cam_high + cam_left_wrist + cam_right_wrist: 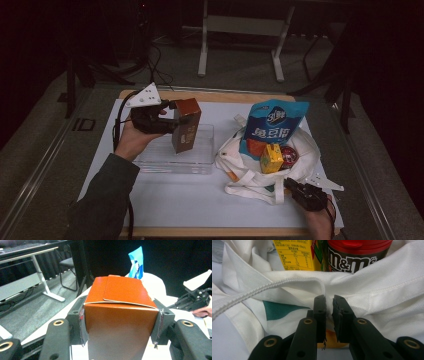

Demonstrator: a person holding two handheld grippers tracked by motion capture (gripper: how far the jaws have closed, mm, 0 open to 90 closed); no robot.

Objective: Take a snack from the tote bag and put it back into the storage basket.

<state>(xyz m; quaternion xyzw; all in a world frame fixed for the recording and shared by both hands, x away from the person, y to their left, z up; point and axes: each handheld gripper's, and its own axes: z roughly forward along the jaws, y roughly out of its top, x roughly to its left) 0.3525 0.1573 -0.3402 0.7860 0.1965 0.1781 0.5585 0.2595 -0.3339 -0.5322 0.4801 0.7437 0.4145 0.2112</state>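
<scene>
dim surroundings and a grey floor are seen around a white-covered table (200, 200), with a pale desk frame (240, 30) standing beyond it. an orange-brown carton (186, 125) is grasped across its sides by the left gripper (172, 120), its flapped top seen squarely between the pads in the left gripper view (122, 292). the carton is held upright, its long axis near vertical, directly above a clear plastic tray (200, 165), so the coming move is judged to be a straight lowering into that tray. to the right, a white cloth bag (305, 155) is pinched at its rim by the nearly closed right gripper (295, 187), the fabric being caught between the jaws (329, 307). inside the bag are seen a blue snack pouch (272, 125), a yellow juice box (271, 159) and a red-lidded candy jar (289, 155).
</scene>
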